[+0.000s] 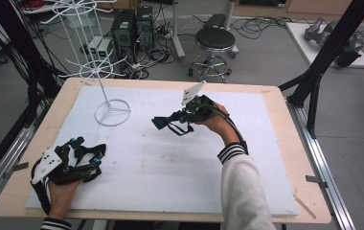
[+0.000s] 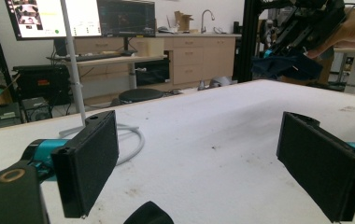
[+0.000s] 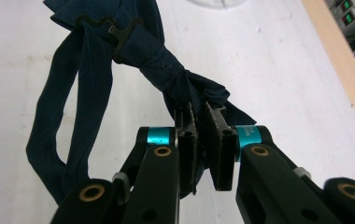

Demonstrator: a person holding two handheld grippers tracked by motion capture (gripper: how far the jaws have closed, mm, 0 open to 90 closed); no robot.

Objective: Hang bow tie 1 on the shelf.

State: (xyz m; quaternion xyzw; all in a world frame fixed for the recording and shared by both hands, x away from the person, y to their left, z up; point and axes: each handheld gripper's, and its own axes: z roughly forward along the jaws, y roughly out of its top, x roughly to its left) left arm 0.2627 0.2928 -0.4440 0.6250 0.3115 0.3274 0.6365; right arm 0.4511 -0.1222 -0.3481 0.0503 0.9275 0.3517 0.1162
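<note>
Your right claw [image 3: 202,140] is clamped on the dark navy fabric bow tie [image 3: 119,56], lifted off the desk [image 1: 170,167]; carry it probably to the white wire stand [image 1: 104,67]. Left claw [image 2: 199,158] rests apart.

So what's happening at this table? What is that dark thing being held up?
A person holds a two-jaw gripper in each hand. The right gripper is shut on a dark blue bow tie, with its strap and metal hook dangling, lifted above the white table cover. The left gripper rests low near the table's edge, jaws wide open and holding nothing. A white wire display stand waits at the back left of the table, possibly where the bow tie is headed.
</note>
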